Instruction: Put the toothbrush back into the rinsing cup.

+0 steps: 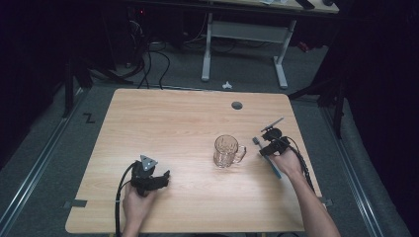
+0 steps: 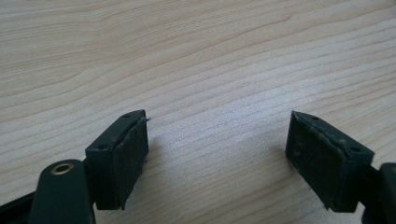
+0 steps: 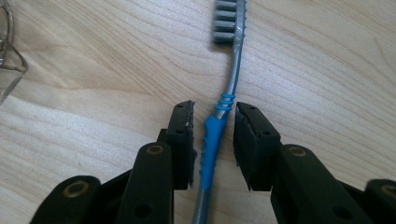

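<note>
A grey and blue toothbrush lies flat on the wooden table, bristle head pointing away from the hand. My right gripper is open, its jaws standing on either side of the blue grip with a narrow gap on each side. In the high view the toothbrush and the right gripper are at the table's right. A clear glass mug stands upright just left of them, handle toward the right gripper. My left gripper is open wide over bare wood and sits at the front left.
The mug's edge shows at the upper left of the right gripper view. A round cable hole is near the table's far edge. A white desk frame and cables stand on the floor beyond the table.
</note>
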The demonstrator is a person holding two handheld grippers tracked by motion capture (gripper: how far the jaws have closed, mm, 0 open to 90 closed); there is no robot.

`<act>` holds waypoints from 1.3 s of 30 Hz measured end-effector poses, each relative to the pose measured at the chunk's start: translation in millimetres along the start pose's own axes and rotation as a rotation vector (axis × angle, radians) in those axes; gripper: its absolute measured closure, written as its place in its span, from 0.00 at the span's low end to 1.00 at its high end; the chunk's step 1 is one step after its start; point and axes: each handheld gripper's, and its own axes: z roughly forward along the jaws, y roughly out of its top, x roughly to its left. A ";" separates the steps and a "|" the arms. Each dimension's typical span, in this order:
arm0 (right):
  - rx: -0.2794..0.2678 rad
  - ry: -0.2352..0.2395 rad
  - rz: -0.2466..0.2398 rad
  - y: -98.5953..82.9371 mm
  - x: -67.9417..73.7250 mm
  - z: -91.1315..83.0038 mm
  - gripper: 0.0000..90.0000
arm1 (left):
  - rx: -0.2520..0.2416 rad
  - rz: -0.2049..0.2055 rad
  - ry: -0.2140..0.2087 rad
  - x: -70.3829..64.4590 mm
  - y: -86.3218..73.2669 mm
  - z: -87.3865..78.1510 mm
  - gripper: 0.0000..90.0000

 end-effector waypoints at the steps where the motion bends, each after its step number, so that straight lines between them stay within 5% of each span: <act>1: 0.003 -0.003 0.001 0.4 0.1 0.5 0.76 | 0.000 0.000 0.000 0.0 0.0 0.0 0.24; 39: 0.039 0.023 0.032 5.3 -4.6 4.8 0.88 | 0.000 0.000 0.000 0.0 0.0 0.0 0.24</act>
